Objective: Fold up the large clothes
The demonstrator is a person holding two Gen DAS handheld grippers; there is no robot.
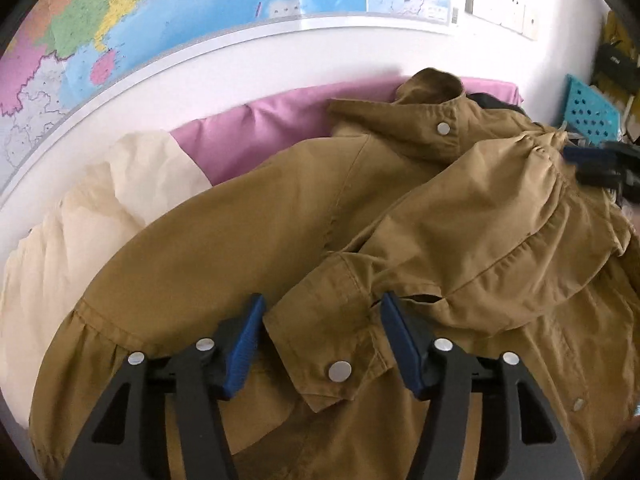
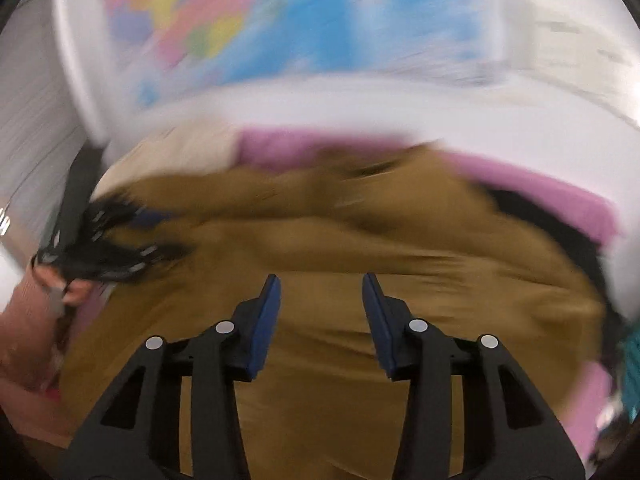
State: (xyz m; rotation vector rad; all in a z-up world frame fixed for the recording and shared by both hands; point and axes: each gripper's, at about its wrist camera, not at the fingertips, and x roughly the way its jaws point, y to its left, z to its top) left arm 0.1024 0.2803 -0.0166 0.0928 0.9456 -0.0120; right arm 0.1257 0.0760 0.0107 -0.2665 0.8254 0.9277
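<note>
1. Item: tan cotton hooded jacket with metal snaps (image 1: 280, 216), lying spread over a pink sheet (image 1: 256, 128) and a cream pillow (image 1: 100, 208) below a coloured wall map (image 1: 140, 20).
2. Sleeve: folded across the jacket's body, its snap-buttoned cuff (image 1: 324, 344) lying between my left claw's blue pads.
3. Left claw (image 1: 322, 320): released; the pads stand either side of the cuff without pressing it.
4. Right claw (image 2: 322, 300): released, nothing between its pads, hovering over the jacket's body; this view is blurred.
5. Step in hand, as I judge it: laying the sleeve flat before the next fold.
6. Method: lift the left claw straight off so the cuff stays put; smooth the puckered shoulder; grip a doubled edge, not a single layer.
</note>
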